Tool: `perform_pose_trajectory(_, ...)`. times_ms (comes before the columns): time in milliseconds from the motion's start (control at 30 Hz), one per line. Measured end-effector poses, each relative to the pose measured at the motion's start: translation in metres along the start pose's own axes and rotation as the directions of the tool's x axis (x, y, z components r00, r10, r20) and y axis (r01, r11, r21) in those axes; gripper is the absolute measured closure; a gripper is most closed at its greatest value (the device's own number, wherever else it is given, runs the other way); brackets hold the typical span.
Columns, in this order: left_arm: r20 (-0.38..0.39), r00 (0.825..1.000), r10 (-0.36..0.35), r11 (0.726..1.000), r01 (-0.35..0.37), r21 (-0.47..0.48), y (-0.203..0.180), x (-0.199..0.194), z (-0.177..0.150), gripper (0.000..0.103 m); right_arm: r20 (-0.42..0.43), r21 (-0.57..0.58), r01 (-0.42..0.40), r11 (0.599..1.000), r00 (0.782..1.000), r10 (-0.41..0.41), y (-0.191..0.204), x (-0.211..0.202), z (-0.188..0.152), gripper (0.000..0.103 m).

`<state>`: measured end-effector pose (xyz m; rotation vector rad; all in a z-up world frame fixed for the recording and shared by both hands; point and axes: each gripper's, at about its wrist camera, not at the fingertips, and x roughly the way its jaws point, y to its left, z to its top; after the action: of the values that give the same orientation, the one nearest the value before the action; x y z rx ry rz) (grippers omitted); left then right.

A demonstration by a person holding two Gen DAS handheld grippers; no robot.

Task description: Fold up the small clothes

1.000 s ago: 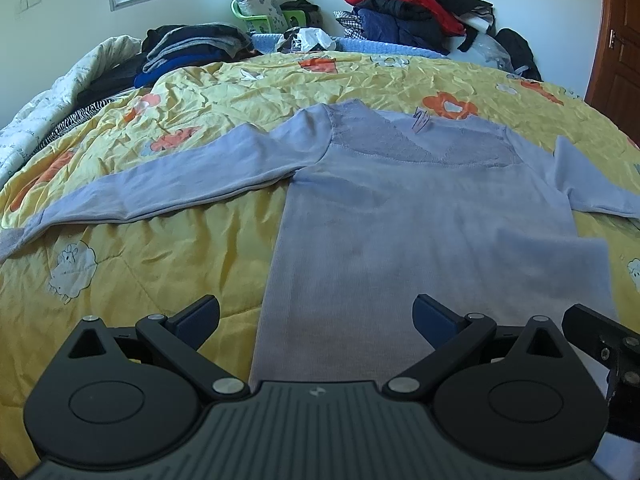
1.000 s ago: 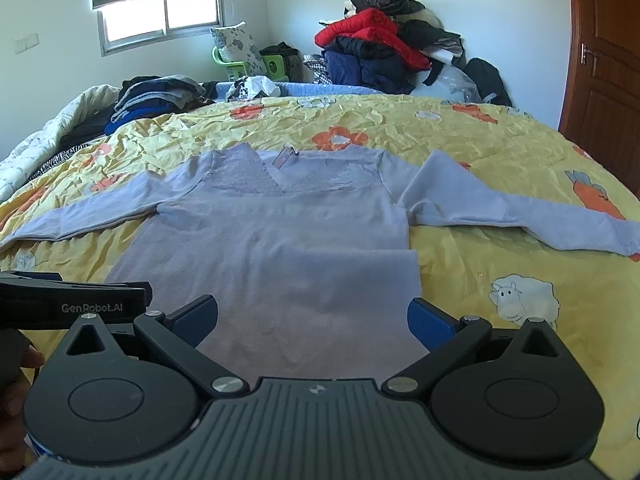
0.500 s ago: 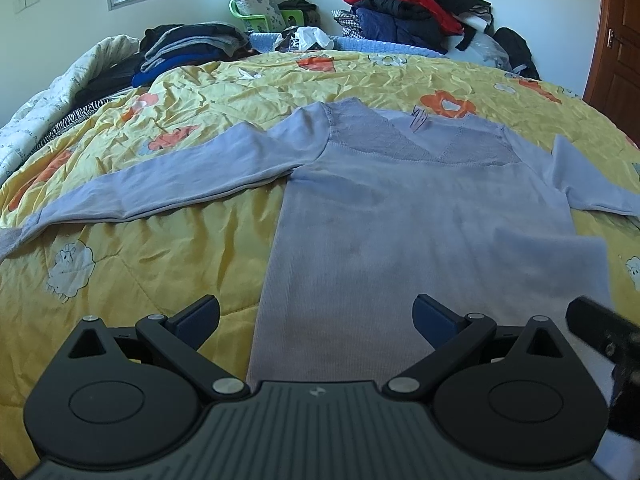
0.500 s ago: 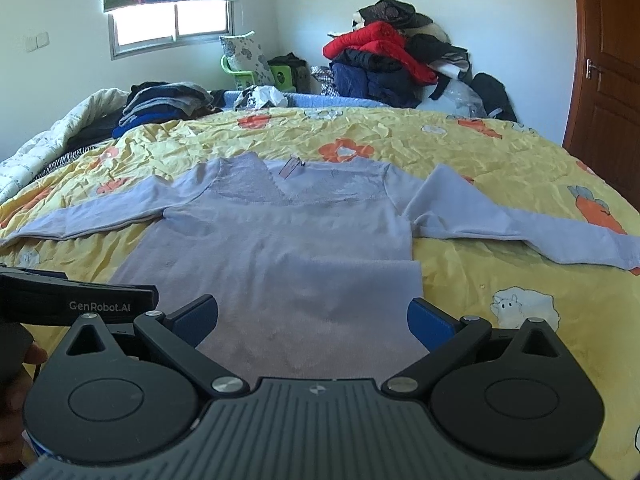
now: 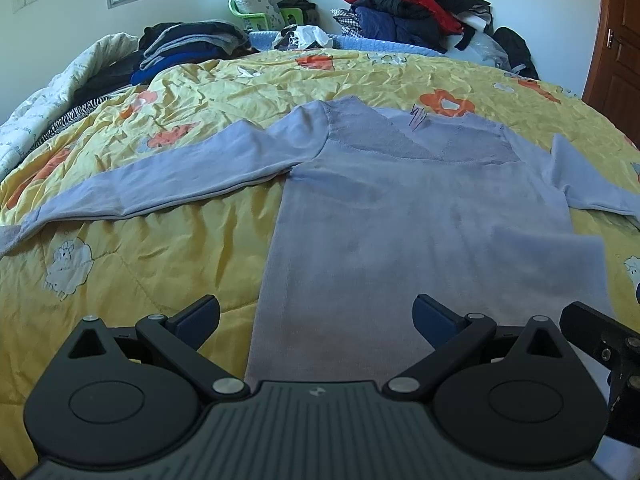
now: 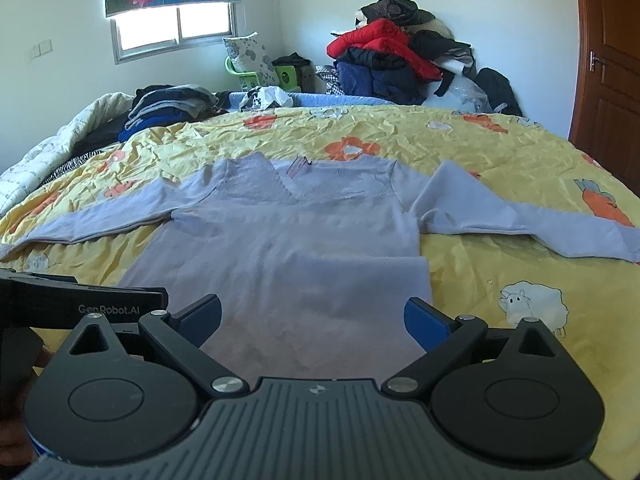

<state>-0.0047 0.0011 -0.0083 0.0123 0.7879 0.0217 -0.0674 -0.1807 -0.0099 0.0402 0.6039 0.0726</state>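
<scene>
Both tools hang low over the near end of the bed, side by side. On the left tool [image 5: 316,318] the blue-tipped fingers are spread wide with nothing between them, and the right tool [image 6: 313,316] is spread just as wide and just as empty. Under them lies a pale lilac long-sleeved top [image 5: 400,216], flat on the yellow flowered bedspread [image 5: 160,240], neckline toward the far wall and hem nearest the tools. One sleeve [image 5: 180,176] runs out straight to the left; the other sleeve [image 6: 520,220] reaches off to the right. A folded stack of dark clothes [image 6: 168,108] sits at the far left of the bed, and a heap of red and navy jackets [image 6: 388,60] is piled in the corner.
</scene>
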Motion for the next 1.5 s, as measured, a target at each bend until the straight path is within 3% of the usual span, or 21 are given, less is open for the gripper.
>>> perform_pose_trajectory(400, 0.002, 1.0, 0.001, 1.0, -0.001, -0.003, 0.003, 0.0, -0.001, 0.0, 0.008, -0.02, -0.015, 1.0, 1.0, 0.015, 0.002, -0.002, -0.002, 0.004)
perform_pose_trajectory(733, 0.003, 1.0, -0.002, 1.0, 0.002, -0.004, 0.002, 0.0, 0.0, 0.0, 0.001, 0.029, -0.054, 0.998, 0.999, 0.054, -0.004, -0.002, 0.001, 0.004)
perform_pose_trajectory(1000, 0.016, 0.999, -0.044, 0.999, 0.044, 0.005, -0.007, 0.002, 0.012, 0.0, 0.026, 0.034, -0.056, 0.998, 0.998, 0.055, -0.015, 0.001, 0.006, 0.004)
perform_pose_trajectory(1267, 0.054, 0.995, -0.086, 0.995, 0.083, 0.048, -0.03, 0.008, 0.032, 0.0, 0.066, 0.279, -0.018, 0.96, 0.998, -0.001, -0.11, 0.019, 0.012, 0.004)
perform_pose_trajectory(1367, 0.057, 0.994, -0.093, 0.994, 0.089, 0.06, -0.038, 0.013, 0.035, 0.0, 0.107, 0.4, -0.002, 0.916, 0.993, -0.045, -0.156, 0.018, 0.007, 0.004)
perform_pose_trajectory(1500, 0.042, 0.993, -0.106, 0.992, 0.102, 0.08, -0.046, 0.022, 0.036, 0.0, 0.123, 0.536, 0.075, 0.841, 0.978, -0.166, -0.213, 0.018, 0.0, 0.004)
